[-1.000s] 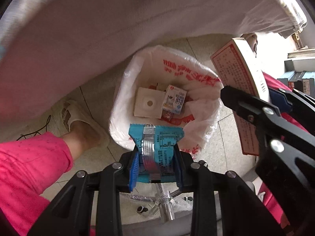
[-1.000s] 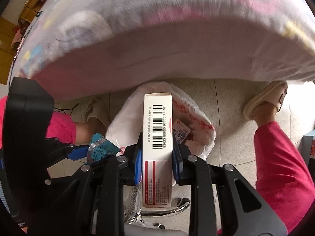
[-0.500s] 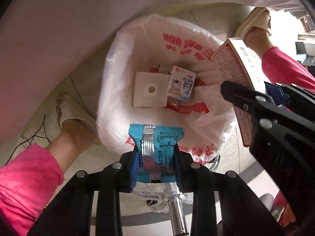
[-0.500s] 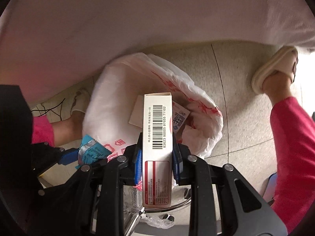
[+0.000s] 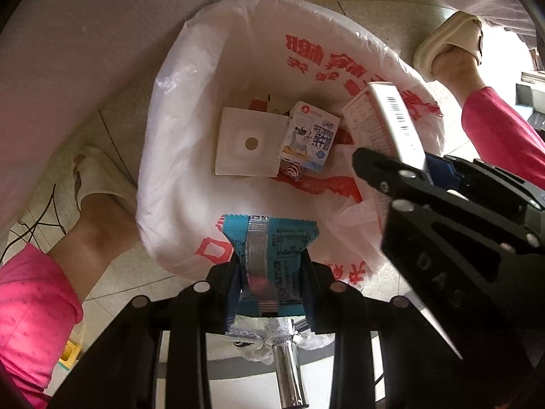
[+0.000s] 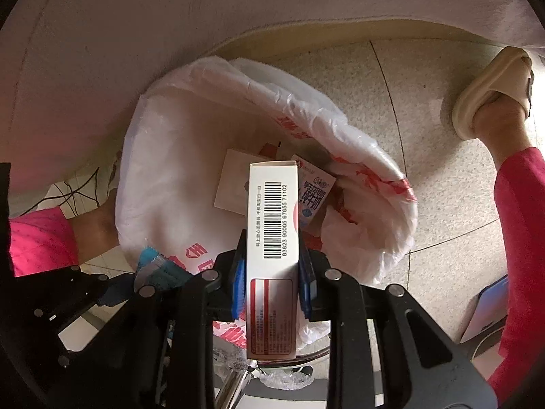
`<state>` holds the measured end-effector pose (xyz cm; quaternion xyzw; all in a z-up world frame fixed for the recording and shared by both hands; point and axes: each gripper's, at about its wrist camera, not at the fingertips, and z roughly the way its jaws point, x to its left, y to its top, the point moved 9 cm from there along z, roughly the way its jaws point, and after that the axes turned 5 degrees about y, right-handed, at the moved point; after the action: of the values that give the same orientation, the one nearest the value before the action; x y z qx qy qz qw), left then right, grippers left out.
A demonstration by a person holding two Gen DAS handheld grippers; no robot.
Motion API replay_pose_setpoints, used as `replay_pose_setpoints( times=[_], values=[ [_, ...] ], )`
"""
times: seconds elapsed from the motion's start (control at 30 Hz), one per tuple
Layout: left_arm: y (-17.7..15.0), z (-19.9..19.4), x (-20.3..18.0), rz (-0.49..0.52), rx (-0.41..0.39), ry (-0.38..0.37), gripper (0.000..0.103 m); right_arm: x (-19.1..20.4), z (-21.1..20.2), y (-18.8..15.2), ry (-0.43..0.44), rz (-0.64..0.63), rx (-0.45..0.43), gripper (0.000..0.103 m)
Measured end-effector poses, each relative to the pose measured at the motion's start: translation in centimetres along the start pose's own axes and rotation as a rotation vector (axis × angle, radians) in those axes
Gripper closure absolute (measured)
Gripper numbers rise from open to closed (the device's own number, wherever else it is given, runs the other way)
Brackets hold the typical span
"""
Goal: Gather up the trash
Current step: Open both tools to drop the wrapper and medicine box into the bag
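Note:
My left gripper (image 5: 270, 283) is shut on a blue snack wrapper (image 5: 269, 252) with a silver seam, held over the near rim of the trash bin lined with a white bag (image 5: 190, 102). My right gripper (image 6: 272, 283) is shut on a white carton box (image 6: 272, 225) with a barcode, held over the same bin (image 6: 146, 170). The box (image 5: 391, 126) and the right gripper (image 5: 425, 177) show at the right of the left wrist view. The wrapper (image 6: 153, 266) shows at the lower left of the right wrist view. Inside the bin lie a white square lid (image 5: 250, 146) and a small milk carton (image 5: 310, 136).
The bin stands on a tiled floor (image 6: 425, 102) under a white cloth edge (image 5: 102, 17). The person's feet in cream slippers (image 5: 449, 44) (image 5: 98, 177) and pink trouser legs (image 6: 521, 221) flank the bin. A chrome chair post (image 5: 289, 368) rises below the grippers.
Both grippers have moved closer, down over the bin, which now fills more of each view. The box has come further over the bin opening. Both still hold their items.

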<state>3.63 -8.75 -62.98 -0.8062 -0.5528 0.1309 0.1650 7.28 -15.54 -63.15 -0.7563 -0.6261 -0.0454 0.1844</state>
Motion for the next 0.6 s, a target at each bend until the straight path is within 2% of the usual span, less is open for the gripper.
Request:
replay_pose_setpoints(
  times=[0.07,0.17,0.2,0.3,0.47,0.5,0.6],
  values=[
    [0.0,0.1,0.1,-0.008,0.003,0.000,0.070,0.1,0.1,0.0,-0.002,0.000,0.003,0.078],
    [0.0,0.2,0.3,-0.027,0.007,-0.003,0.048,0.0,-0.1,0.2,-0.008,0.010,-0.007,0.057],
    [0.0,0.1,0.4,-0.031,0.004,-0.002,0.039,-0.1,-0.2,0.2,-0.008,0.012,-0.012,0.057],
    [-0.1,-0.6,0.8,-0.040,-0.028,0.013,0.030,-0.5,-0.7,0.2,-0.011,0.019,-0.021,0.057],
    [-0.9,-2.0,2.0,-0.078,-0.069,0.057,0.025,-1.0,-1.9,-0.4,-0.018,0.023,-0.042,0.056],
    [-1.2,-2.4,2.5,-0.083,-0.072,0.079,0.021,-0.9,-2.3,-0.5,-0.024,0.016,-0.049,0.051],
    [-2.0,-4.1,3.5,-0.097,-0.124,0.112,0.021,-0.7,-4.0,-0.9,-0.045,-0.009,-0.089,0.043]
  ],
)
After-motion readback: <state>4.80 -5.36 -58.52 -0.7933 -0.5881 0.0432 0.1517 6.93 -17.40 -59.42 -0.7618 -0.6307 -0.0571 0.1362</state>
